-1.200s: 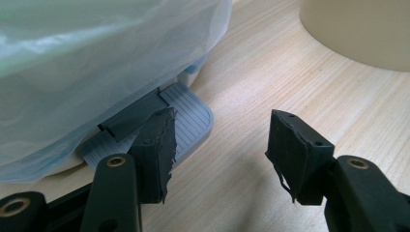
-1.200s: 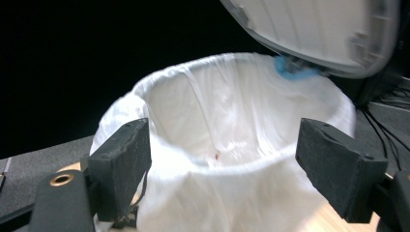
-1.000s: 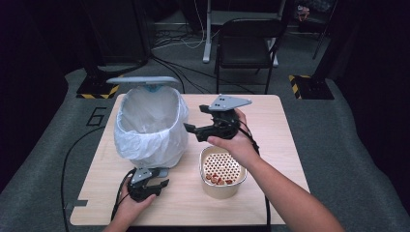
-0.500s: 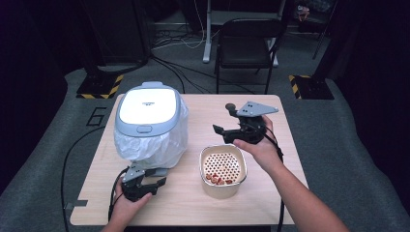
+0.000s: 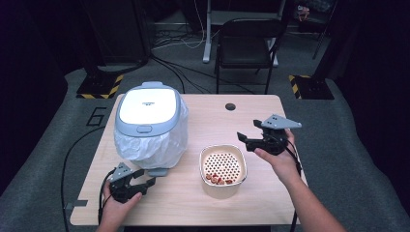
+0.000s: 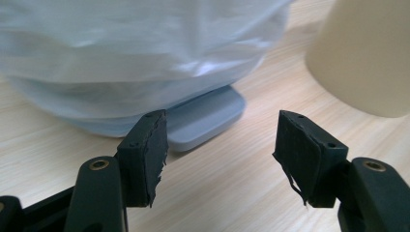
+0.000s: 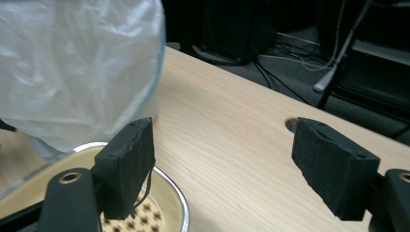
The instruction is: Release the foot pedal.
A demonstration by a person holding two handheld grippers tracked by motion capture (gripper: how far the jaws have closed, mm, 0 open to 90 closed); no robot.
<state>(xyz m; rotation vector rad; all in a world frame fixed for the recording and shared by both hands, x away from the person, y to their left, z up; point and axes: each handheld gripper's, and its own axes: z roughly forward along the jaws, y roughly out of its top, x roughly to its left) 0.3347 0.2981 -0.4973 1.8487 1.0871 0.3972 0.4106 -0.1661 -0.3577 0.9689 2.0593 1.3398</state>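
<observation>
Black fingers of my left gripper point(image 5: 140, 182) have just been opening, empty, by the lidded grey bin's pedal point(image 6: 205, 116), so I'd steer the open, empty right gripper point(image 5: 247, 138) squarely onto the cream perforated bowl point(image 5: 223, 166) mid-worktop point(image 5: 212, 113).

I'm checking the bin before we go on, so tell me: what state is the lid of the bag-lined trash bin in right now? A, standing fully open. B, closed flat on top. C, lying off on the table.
B: in the high view the lid lies flat and shut over the trash bin.
</observation>
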